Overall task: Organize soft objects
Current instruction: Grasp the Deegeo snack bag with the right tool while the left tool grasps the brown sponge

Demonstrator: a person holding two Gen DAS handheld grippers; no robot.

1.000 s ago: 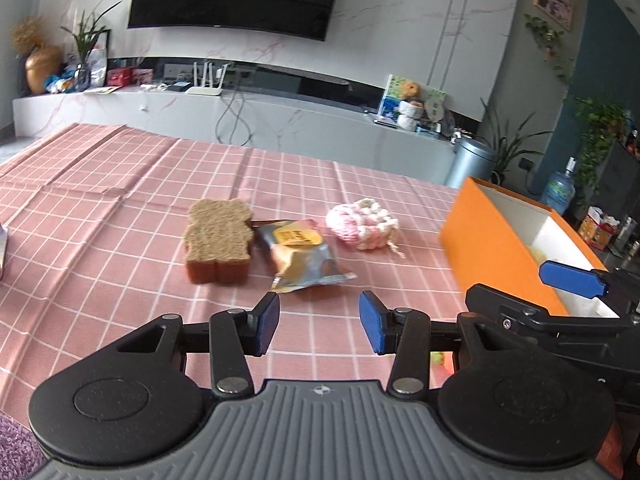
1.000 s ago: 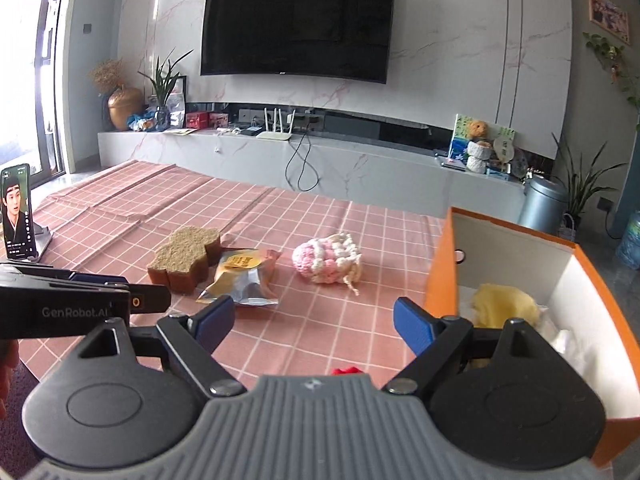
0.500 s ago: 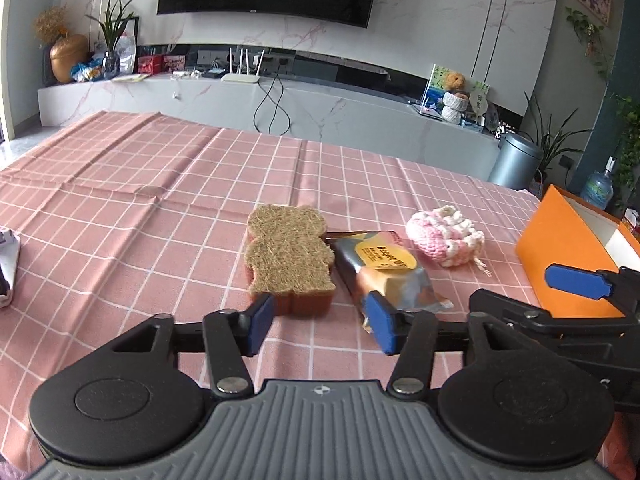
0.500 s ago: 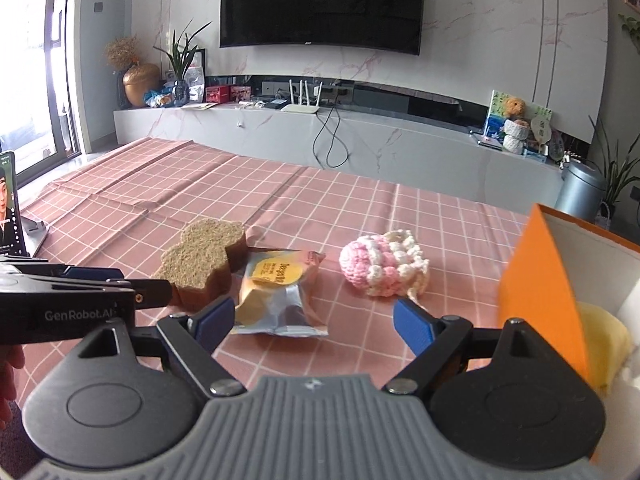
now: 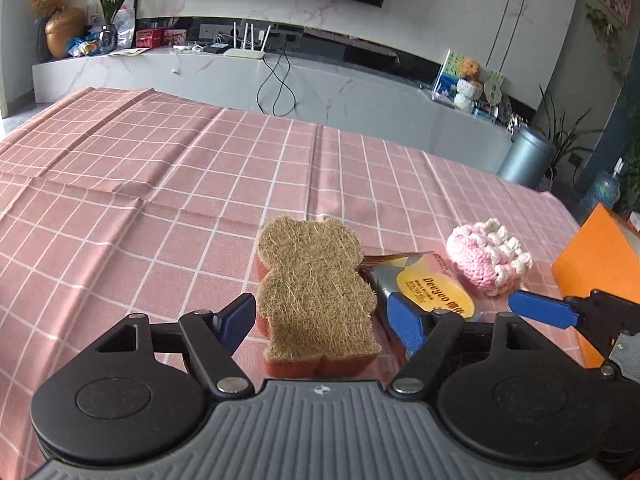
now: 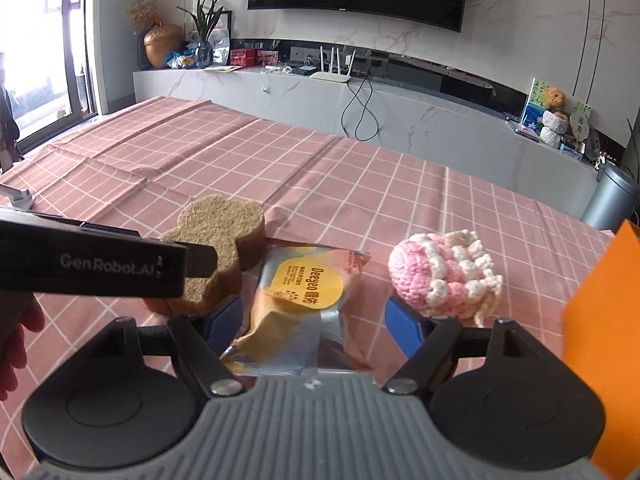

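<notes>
A bear-shaped brown sponge (image 5: 316,292) with an orange base lies on the pink checked tablecloth. My left gripper (image 5: 324,322) is open, its fingers on either side of the sponge. A silver and yellow snack packet (image 6: 298,304) lies to the sponge's right. My right gripper (image 6: 316,324) is open, its fingers on either side of the packet. A pink and white crocheted ball (image 6: 444,276) lies further right, also seen in the left wrist view (image 5: 488,260). The sponge also shows in the right wrist view (image 6: 228,236).
An orange box (image 5: 600,264) stands at the right edge of the table; its wall also shows in the right wrist view (image 6: 604,320). A phone stand foot (image 6: 16,196) sits at the far left. The tablecloth (image 5: 160,184) stretches behind.
Both grippers have moved forward and down. The left one now straddles the sponge and the right one straddles the packet. The box has slid to the right edge of both views.
</notes>
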